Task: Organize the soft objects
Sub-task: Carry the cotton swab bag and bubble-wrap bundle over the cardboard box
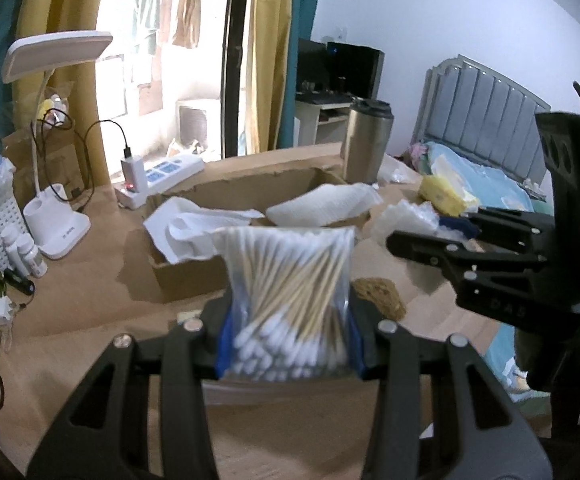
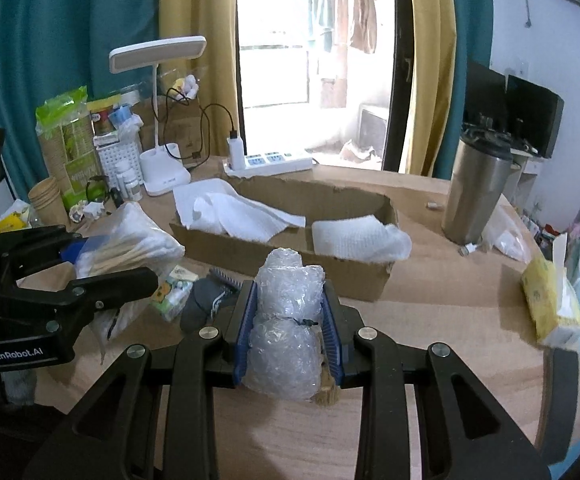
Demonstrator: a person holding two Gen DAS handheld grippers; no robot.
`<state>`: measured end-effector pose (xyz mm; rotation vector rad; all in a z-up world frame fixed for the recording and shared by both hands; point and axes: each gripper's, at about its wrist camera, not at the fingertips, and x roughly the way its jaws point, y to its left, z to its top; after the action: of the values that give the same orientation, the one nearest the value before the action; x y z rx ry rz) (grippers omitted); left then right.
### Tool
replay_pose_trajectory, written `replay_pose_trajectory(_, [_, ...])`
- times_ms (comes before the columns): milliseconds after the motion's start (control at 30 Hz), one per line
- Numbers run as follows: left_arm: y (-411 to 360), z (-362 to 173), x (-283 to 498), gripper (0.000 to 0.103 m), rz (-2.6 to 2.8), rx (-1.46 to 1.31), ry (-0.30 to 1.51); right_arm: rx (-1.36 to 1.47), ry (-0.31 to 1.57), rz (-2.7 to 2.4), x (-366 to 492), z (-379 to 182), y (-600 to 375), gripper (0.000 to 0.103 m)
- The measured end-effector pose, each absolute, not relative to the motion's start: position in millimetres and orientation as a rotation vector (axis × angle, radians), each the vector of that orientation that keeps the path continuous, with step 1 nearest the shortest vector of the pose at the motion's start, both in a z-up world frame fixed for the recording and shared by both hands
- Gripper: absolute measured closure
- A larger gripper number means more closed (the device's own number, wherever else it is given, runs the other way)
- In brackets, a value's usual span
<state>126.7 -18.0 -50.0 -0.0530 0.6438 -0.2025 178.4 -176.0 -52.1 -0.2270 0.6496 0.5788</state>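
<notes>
Left tool [image 1: 290, 344]: your blue pads are clamped on a clear bag of cotton swabs [image 1: 290, 300], held clear of the worktop [image 1: 90, 292], white tips toward the camera.
Right tool [image 2: 289, 340]: your pads are pressed on a tied roll of bubble wrap [image 2: 288, 320], which stands upright between them, also off the worktop.
Cardboard box [image 2: 354, 280]: open-topped, lying on the worktop just beyond both tools; two white paper towels [image 2: 230, 212] sit in it, one at each end, draped over the rim.
Steel tumbler [image 2: 476, 192]: upright on the worktop, to the right of the box.
Tissue pack [image 2: 550, 304]: yellow, near the worktop's right edge.
Desk lamp [image 2: 162, 120]: white, standing behind the box on the left, next to a white power strip [image 2: 270, 162].
Grey cloth item [image 2: 204, 304]: lying on the worktop between your two tools; you cannot tell what it is.
</notes>
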Motion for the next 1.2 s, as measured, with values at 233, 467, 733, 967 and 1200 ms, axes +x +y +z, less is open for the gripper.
replay_pose_trajectory(233, [-6.1, -45.8, 142.6, 0.058, -0.188, -0.057, 0.628, -0.240, 0.644, 0.575, 190.3, -46.2, -167.9, 0.070])
replay_pose_trajectory(467, [4.6, -42.1, 160.7, 0.058, -0.180, -0.063, 0.619, -0.238, 0.637, 0.570, 207.3, -41.9, -164.3, 0.070])
replay_pose_trajectory(733, [16.1, -44.5, 181.0, 0.058, -0.165, -0.083, 0.622, -0.235, 0.631, 0.574, 233.6, -39.7, -159.6, 0.070])
replay_pose_trajectory(967, [22.4, -49.8, 201.3, 0.058, -0.154, -0.091, 0.636, -0.226, 0.632, 0.588, 254.1, -41.3, -155.5, 0.070])
replay_pose_trajectory(1200, [25.7, -55.1, 217.8, 0.057, -0.158, -0.115, 0.634, -0.221, 0.633, 0.608, 272.2, -44.8, -149.1, 0.070])
